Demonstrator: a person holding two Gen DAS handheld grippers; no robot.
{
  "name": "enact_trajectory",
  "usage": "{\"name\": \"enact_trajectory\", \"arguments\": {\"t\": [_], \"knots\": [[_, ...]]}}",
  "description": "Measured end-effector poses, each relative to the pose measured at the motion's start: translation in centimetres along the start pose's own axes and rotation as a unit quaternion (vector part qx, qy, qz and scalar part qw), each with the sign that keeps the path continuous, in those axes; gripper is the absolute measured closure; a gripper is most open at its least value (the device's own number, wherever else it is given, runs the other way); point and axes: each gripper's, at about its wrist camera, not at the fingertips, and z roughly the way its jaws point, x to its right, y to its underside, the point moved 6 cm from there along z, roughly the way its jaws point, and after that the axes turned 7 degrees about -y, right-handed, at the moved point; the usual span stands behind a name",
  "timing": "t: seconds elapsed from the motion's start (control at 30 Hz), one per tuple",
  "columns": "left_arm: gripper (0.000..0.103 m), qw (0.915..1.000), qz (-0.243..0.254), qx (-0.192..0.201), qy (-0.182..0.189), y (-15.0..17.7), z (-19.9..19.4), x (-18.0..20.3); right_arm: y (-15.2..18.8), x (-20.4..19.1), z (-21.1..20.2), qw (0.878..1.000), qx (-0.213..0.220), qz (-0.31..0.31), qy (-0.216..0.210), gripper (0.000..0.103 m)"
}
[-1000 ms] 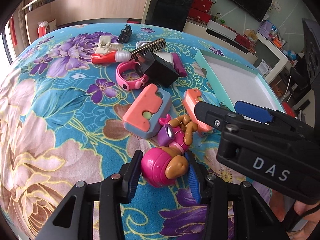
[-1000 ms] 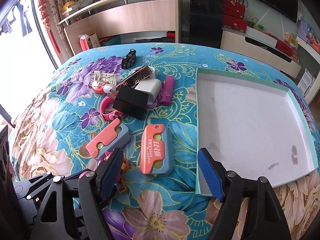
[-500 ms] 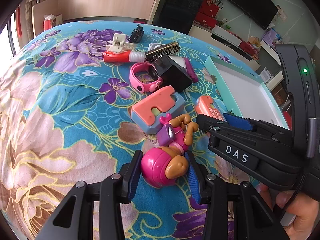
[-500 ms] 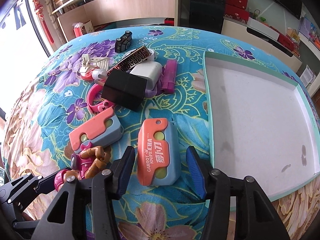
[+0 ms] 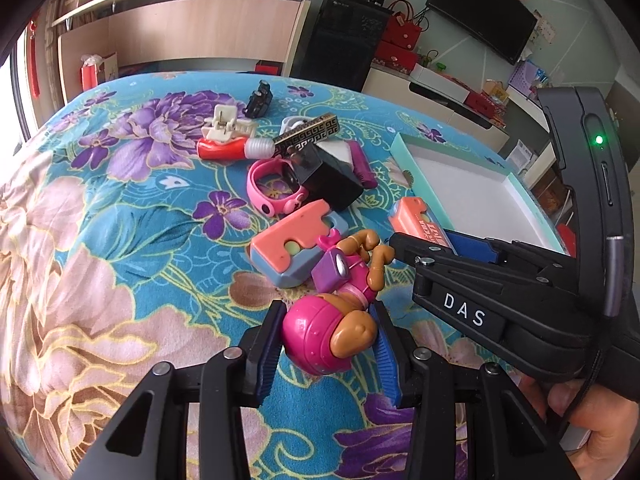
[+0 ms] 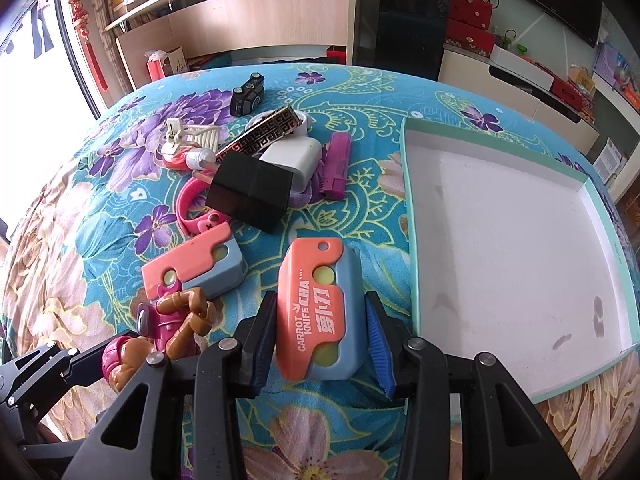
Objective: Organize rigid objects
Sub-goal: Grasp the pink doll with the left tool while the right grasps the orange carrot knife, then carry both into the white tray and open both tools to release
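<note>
You have open room in the white tray with the green rim at right; the black box and toy pile block the upper left.

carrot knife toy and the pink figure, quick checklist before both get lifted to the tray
1. Right gripper jaws, just closing, around the carrot knife toy: ok.
2. Its pads firmly pressing: cannot tell.
3. Left gripper on the pink figure head: ok.
4. Figure clear of the second carrot knife: not ok, limbs lie against it.
5. Tray has free room: ok.
</note>
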Motion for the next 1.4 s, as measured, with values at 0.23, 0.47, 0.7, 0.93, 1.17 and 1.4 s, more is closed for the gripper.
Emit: {"name": "enact_trajectory", "arguments": {"t": [0.23,0.47,0.7,0.93,1.17,1.4], "knots": [[0.058,0.9994,0.029,0.015,-0.009,-2.9,-1.0,1.7,-1.5,2.2,-2.6,0.999,0.034,0.024,0.006,0.059],[0.058,0.9958,0.087,0.026,-0.012,-7.0,0.9,7.1,-2.4,8.5,-4.2,0.993,0.059,0.086,0.060,0.059],[0.058,0.9905,0.137,0.014,0.003,-8.7,4.3,13.8,-0.4,16.3,-4.9,0.976,0.068,0.154,0.135,0.059],[0.058,0.9887,0.149,-0.010,-0.009,-8.7,7.7,17.4,2.0,21.4,-5.5,0.961,0.065,0.194,0.186,0.059],[0.057,0.9895,0.140,-0.019,-0.032,-8.7,8.8,17.8,2.8,22.5,-5.3,0.960,0.060,0.210,0.177,0.059],[0.034,0.9925,0.113,-0.006,-0.047,-9.6,7.5,16.4,2.6,21.9,-5.6,0.962,0.065,0.199,0.176,0.058]]}}
